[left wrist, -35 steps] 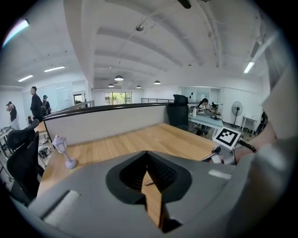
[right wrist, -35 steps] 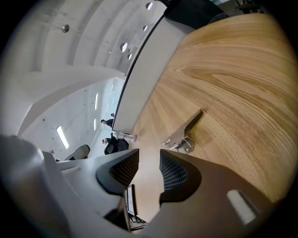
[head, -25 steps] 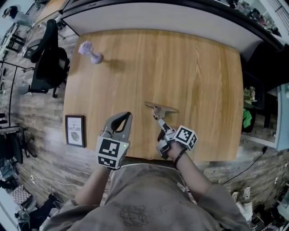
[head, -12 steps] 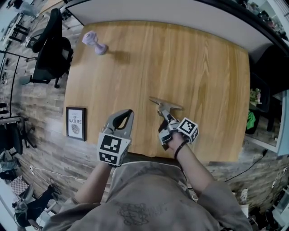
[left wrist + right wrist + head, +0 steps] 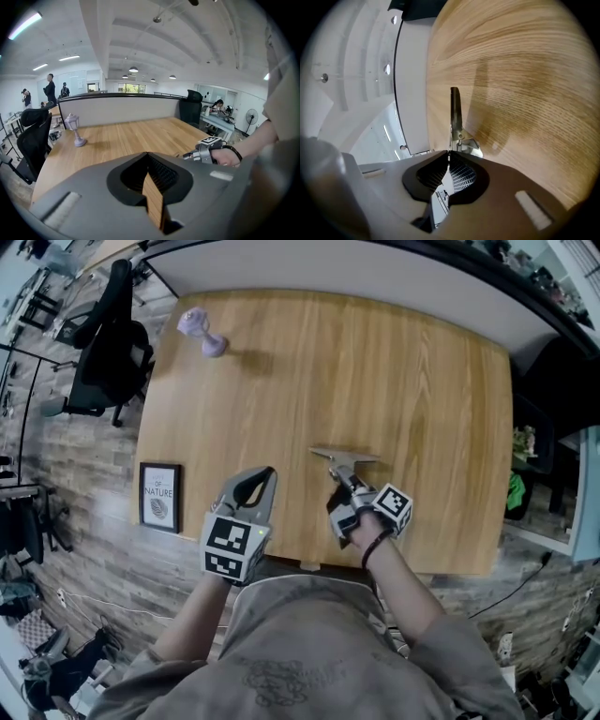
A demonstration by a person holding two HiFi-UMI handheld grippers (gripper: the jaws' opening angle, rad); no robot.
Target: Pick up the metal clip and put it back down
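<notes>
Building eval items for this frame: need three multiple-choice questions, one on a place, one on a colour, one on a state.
1. Where does the purple lamp stand? A: far left corner of the table. B: its near edge. C: the floor.
2. The office chair is? A: red. B: black. C: white.
3. The right gripper is? A: open. B: shut, empty. C: shut on the metal clip.
Answers: 1 A, the head view shows it there. 2 B, plainly black. 3 C, its jaws have just been closing, the clip between them.

This is an open-plan office: a black swivel chair stands beside the wooden surface. A low grey partition, round ceiling lamps and people standing among distant desks show it.
</notes>
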